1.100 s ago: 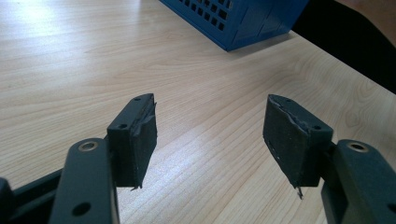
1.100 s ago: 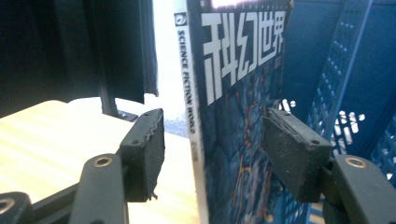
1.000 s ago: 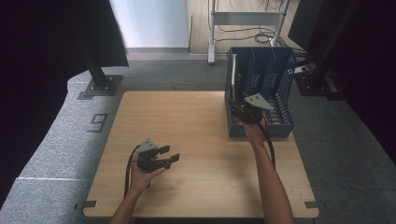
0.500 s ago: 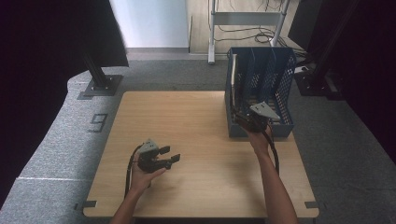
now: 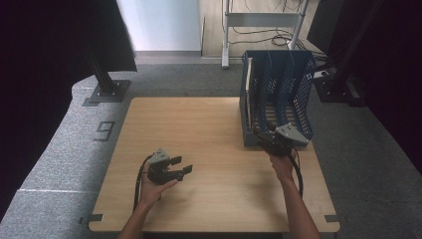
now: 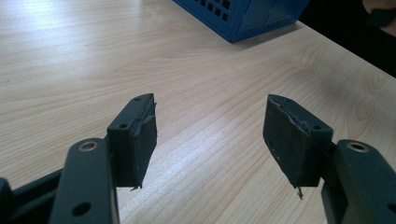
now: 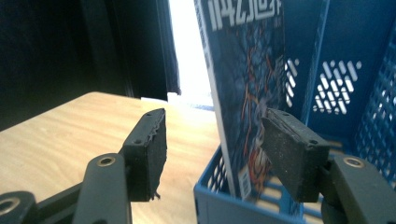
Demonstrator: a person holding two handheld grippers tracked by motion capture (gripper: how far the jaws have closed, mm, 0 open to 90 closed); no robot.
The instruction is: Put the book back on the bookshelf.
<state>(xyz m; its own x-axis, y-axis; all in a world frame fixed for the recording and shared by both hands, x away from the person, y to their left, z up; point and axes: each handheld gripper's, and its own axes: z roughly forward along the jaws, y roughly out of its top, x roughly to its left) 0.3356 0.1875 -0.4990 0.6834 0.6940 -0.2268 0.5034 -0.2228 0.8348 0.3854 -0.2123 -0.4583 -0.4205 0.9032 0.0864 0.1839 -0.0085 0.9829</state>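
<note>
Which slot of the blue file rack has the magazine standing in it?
The leftmost slot of the blue file rack holds the magazine; the other slots show bare mesh.

The right gripper [image 5: 264, 140] has drawn back — jaws apparently closing slightly, empty.

Right tongs [image 5: 263, 141] at blue file rack [image 5: 278, 99] front edge.

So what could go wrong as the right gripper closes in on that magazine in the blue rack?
The right gripper has open jaws straddling both the upright dark-covered magazine and the near wall of the blue mesh plastic file rack; closing might pinch the wall too. The thin magazine leans, so it could bend or slip. Pulling may drag the rack near the wooden table edge.
</note>
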